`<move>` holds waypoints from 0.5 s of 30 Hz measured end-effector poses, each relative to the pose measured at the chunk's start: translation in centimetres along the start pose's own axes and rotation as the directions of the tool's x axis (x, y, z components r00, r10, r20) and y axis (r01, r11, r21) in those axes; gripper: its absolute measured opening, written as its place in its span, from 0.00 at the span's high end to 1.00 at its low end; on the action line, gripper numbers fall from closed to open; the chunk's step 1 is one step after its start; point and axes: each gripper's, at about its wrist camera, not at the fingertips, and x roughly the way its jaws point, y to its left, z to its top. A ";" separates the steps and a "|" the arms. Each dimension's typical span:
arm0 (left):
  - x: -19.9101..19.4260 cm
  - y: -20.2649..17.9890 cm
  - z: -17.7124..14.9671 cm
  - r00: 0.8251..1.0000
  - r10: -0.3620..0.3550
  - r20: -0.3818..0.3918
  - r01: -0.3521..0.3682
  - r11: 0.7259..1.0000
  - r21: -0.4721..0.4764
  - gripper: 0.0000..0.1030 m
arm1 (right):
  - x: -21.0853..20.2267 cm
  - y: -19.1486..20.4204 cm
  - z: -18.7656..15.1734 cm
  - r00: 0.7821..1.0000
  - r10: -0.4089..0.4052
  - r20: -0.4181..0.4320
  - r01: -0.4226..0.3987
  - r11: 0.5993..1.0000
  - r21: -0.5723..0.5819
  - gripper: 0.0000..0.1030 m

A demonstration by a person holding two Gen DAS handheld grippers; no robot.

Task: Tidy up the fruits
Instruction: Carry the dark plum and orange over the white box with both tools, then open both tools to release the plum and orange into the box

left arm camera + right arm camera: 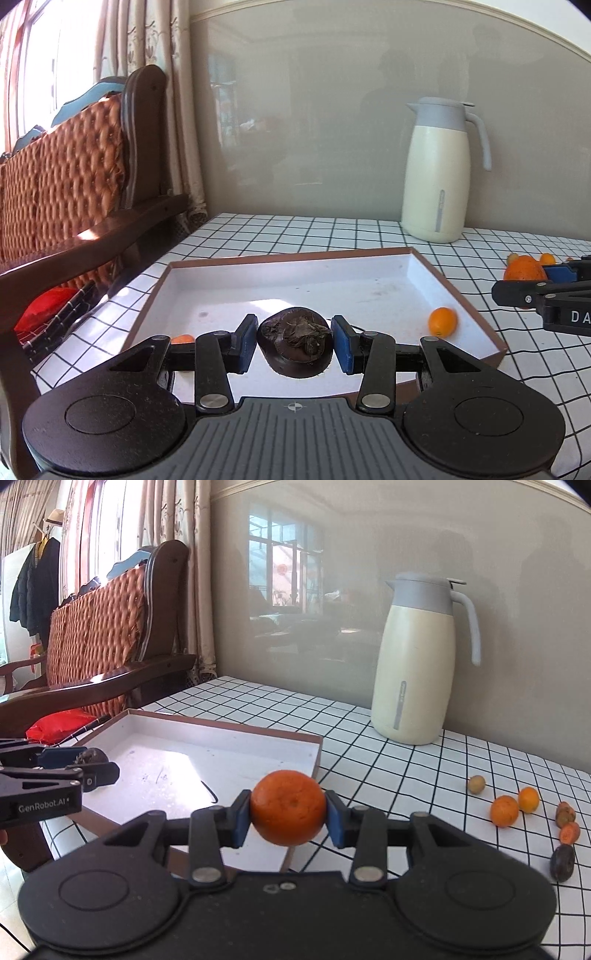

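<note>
My left gripper (294, 341) is shut on a dark brown fruit (295, 347) and holds it over the near edge of the white tray (417, 275). A small orange kumquat (442, 321) lies in the tray's right corner. My right gripper (289, 814) is shut on an orange (288, 807) above the tray's near right corner (317, 755). In the left wrist view the right gripper (532, 286) and its orange (523, 268) show at the right. In the right wrist view the left gripper (79, 764) shows at the left.
A cream thermos jug (415, 661) stands at the back of the checked tablecloth (369, 738). Several small fruits lie at the right: an orange (504, 811), a kumquat (528, 799), a dark fruit (562, 862). A wooden chair (110, 635) stands left of the table.
</note>
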 end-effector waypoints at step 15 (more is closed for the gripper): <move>4.5 6.3 0.6 0.994 0.106 -0.011 -0.106 0.994 -0.038 0.58 | 5.0 1.2 2.1 0.999 0.036 -0.011 -0.036 0.999 0.006 0.68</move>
